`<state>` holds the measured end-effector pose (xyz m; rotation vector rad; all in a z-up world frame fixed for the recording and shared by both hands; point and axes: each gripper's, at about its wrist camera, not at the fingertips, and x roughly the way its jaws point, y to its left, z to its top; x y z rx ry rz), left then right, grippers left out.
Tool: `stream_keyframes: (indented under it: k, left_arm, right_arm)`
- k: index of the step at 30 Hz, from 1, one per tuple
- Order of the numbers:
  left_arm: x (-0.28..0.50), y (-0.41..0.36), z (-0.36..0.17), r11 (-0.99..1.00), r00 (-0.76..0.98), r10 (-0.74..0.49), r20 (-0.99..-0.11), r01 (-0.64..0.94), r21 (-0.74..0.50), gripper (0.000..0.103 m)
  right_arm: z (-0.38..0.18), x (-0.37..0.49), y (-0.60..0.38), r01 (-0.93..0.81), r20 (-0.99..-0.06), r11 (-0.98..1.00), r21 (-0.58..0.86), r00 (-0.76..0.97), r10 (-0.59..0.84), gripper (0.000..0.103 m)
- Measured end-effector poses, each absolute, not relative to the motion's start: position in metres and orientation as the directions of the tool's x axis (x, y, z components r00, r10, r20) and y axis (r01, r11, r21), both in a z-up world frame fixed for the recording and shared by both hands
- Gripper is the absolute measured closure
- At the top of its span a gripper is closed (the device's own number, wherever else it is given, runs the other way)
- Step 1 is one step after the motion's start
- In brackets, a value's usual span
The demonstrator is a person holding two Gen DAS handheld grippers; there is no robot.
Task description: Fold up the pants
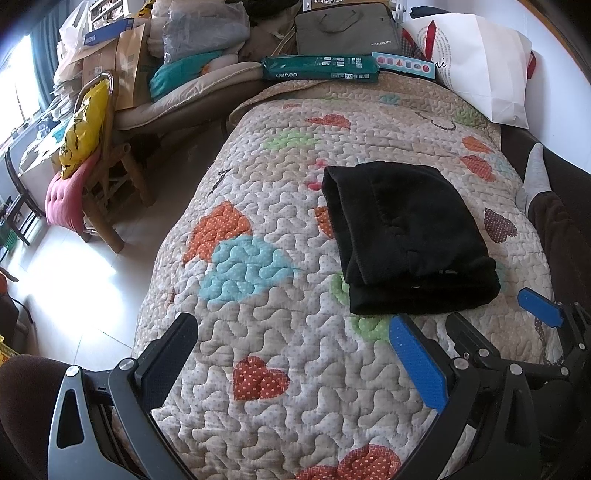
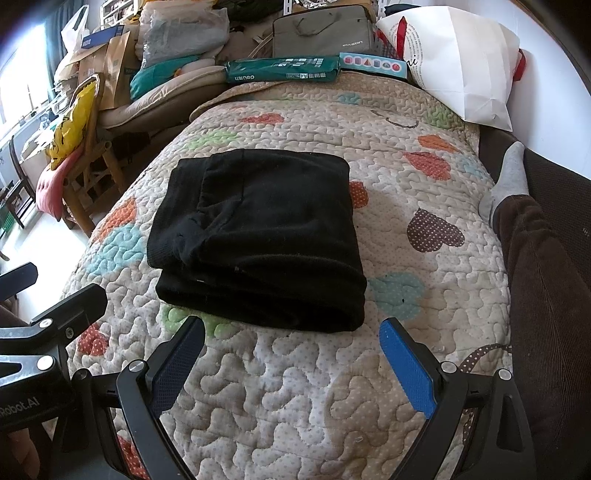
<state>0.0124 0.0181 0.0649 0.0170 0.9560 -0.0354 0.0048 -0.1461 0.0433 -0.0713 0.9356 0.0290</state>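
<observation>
The black pants (image 1: 402,236) lie folded in a thick rectangle on the quilted bed cover (image 1: 258,206). In the right wrist view the pants (image 2: 258,236) sit just ahead of my right gripper (image 2: 291,354), which is open and empty above the quilt (image 2: 295,406). My left gripper (image 1: 295,350) is open and empty, low over the quilt, to the left of and nearer than the pants. The right gripper also shows at the right edge of the left wrist view (image 1: 539,310), near the pants' near edge. Neither gripper touches the pants.
A person's leg in brown trousers with a grey sock (image 2: 509,177) lies along the bed's right side. A white paper bag (image 2: 461,62), a green package (image 2: 280,70) and a grey laptop bag (image 2: 321,33) stand at the far end. A wooden chair with cushions (image 1: 85,177) is left of the bed.
</observation>
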Motion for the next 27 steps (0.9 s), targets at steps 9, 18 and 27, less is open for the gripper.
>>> stream_keyframes:
  k: [9, 18, 27]
  left_arm:
    - [0.013, 0.019, 0.064, 0.999, 0.575, -0.02, -0.818, 0.035, 0.0, 0.0]
    - [0.012, 0.02, 0.063, 0.999, 0.578, -0.018, -0.816, 0.035, 0.002, 0.0]
    - [0.009, 0.015, 0.073, 0.999, 0.608, -0.023, -0.794, 0.053, 0.012, 0.0]
  right_arm:
    - [0.042, 0.004, -0.146, -0.063, -0.808, 0.996, -0.056, 0.589, -0.008, 0.005]
    - [0.041, 0.005, -0.145, -0.072, -0.813, 0.995, -0.066, 0.582, -0.012, 0.005]
    - [0.039, 0.006, -0.145, -0.074, -0.818, 0.994, -0.074, 0.574, -0.018, 0.005]
